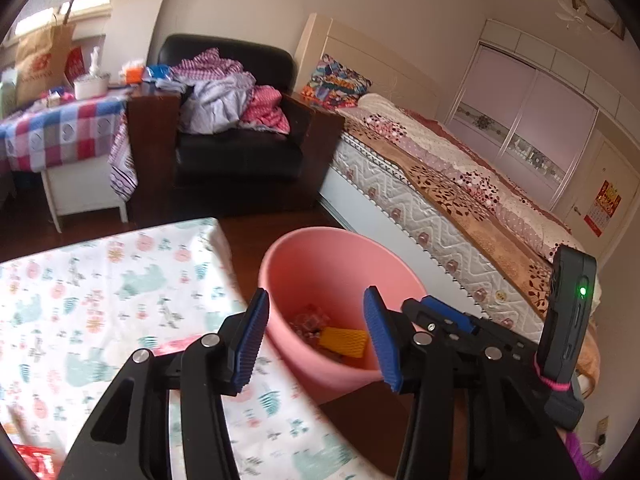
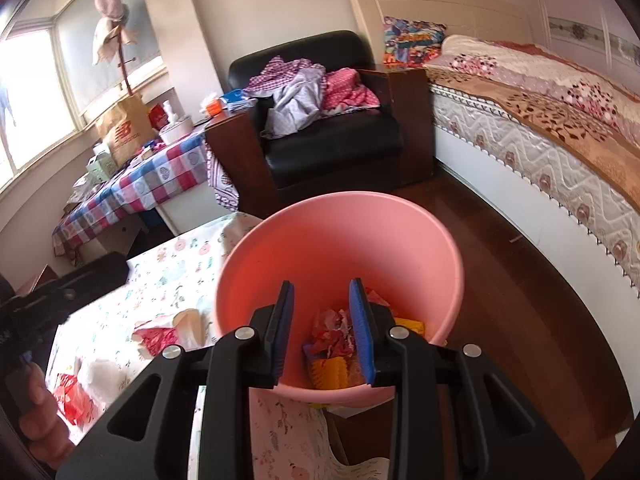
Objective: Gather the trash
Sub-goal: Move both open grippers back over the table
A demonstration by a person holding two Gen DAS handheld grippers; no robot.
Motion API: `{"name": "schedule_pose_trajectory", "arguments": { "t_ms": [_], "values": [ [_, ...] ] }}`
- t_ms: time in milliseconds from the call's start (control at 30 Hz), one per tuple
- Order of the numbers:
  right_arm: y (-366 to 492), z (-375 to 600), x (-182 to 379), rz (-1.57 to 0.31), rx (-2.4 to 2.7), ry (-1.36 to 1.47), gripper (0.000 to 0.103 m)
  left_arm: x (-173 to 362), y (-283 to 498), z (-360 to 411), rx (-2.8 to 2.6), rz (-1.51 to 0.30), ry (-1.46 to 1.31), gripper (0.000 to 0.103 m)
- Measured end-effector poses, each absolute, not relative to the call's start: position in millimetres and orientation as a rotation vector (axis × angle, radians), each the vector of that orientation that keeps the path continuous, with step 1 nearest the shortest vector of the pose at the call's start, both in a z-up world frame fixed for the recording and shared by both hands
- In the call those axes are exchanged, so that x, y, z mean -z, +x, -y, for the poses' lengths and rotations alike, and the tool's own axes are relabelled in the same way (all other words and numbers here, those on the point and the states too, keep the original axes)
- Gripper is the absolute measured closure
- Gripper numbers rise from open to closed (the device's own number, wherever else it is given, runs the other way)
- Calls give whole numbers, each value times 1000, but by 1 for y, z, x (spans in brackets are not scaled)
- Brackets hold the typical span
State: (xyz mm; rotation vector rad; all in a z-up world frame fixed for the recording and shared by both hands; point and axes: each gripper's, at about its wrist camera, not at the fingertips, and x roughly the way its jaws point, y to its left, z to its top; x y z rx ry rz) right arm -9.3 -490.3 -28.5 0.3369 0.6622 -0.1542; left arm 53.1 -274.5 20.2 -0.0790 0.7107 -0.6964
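A pink bin (image 1: 312, 256) stands on the floor beside the table; it also shows in the right wrist view (image 2: 340, 240). Inside lie a yellow ridged piece (image 1: 343, 342) and crumpled red wrappers (image 2: 334, 330). My left gripper (image 1: 316, 334) is open and empty, over the table edge next to the bin. My right gripper (image 2: 322, 330) is open and empty, right above the bin's mouth. A red-and-white wrapper (image 2: 160, 334) and a red packet (image 2: 74, 398) lie on the patterned tablecloth (image 2: 168, 280). The right gripper's body (image 1: 460, 328) shows in the left wrist view.
A black armchair (image 1: 236, 136) piled with clothes stands behind. A bed (image 1: 460, 184) runs along the right. A side table with a checked cloth (image 1: 60, 132) holds bags and boxes. Dark wooden floor (image 2: 520, 300) lies between bin and bed.
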Motion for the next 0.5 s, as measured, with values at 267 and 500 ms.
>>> {"name": "schedule_pose_trajectory", "arguments": {
  "t_ms": [267,500],
  "values": [
    [-9,458,23,-671,45,318,74,-24,23,180,558,-669,-3,48],
    [-4,415,26,-722,-109,274,73,14,6,112,446,-779,-26,48]
  ]
}}
